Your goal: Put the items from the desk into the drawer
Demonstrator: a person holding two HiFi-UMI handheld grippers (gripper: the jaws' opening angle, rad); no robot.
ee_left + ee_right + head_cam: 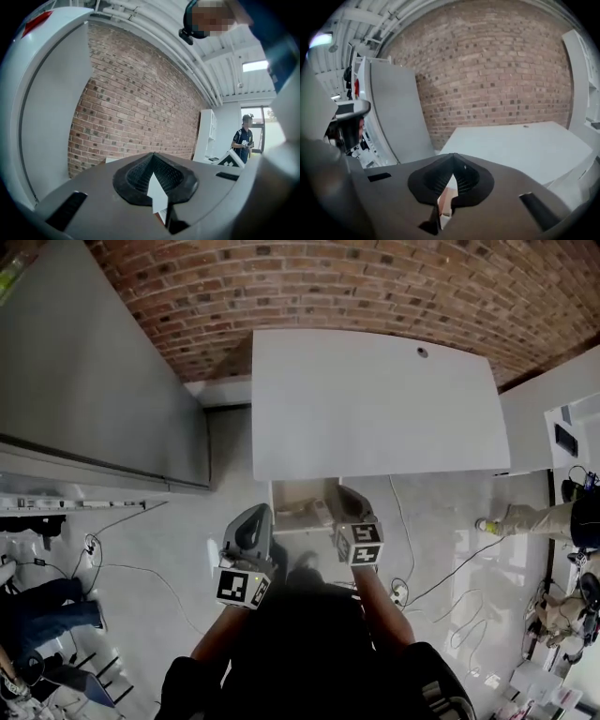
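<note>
Holding both forearms up before my chest, I have my left gripper (255, 517) and right gripper (345, 495) side by side, flanking the open drawer (278, 495) in the head view. Both aim ahead at the brick wall (309, 287), the right one tipped down a little toward the white desk (375, 399). Each pair of jaws is pressed together with nothing between. The drawer stands pulled out toward me from the desk's near edge. The items (317, 512) lie inside it, too small to tell which way they point.
</note>
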